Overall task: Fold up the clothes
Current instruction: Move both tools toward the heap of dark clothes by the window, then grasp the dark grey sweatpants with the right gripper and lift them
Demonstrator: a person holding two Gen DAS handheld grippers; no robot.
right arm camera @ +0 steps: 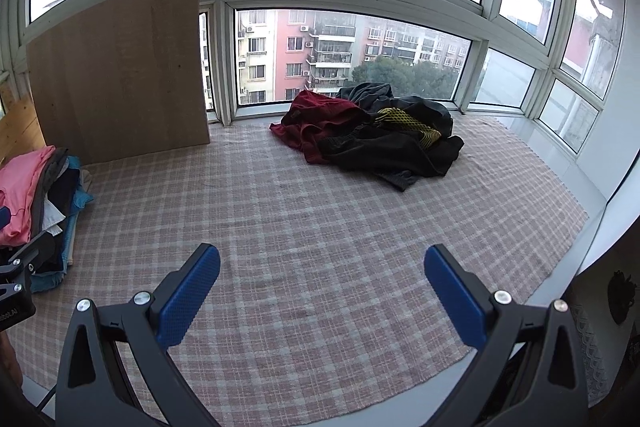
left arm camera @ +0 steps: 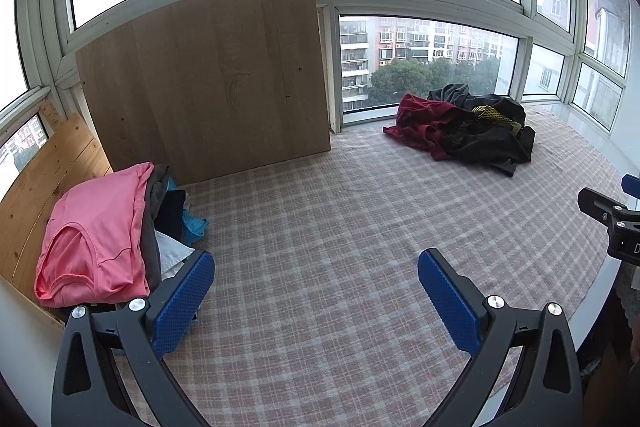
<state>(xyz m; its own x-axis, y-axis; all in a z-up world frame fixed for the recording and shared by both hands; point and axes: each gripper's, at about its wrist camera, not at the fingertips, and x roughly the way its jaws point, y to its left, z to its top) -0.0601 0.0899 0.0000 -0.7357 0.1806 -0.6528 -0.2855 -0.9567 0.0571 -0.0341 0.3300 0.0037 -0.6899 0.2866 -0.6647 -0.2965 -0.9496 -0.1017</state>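
A stack of folded clothes with a pink top (left arm camera: 96,239) uppermost lies at the left on the checked cloth (left arm camera: 340,247); the same stack (right arm camera: 36,195) shows at the left edge of the right wrist view. An unfolded heap sits far back by the window: a dark red garment (right arm camera: 316,119) (left arm camera: 420,119) beside black clothes (right arm camera: 396,143) (left arm camera: 488,135) with a yellow mesh piece (right arm camera: 408,121). My left gripper (left arm camera: 316,267) hangs open just right of the stack, nothing between its blue pads. My right gripper (right arm camera: 322,259) is open over the bare cloth, well short of the heap.
A wooden board (left arm camera: 208,79) leans upright against the window behind the stack, and a pine panel (left arm camera: 44,183) stands at the far left. Window frames close the back and right sides. The cloth's front edge (right arm camera: 360,403) ends near my grippers.
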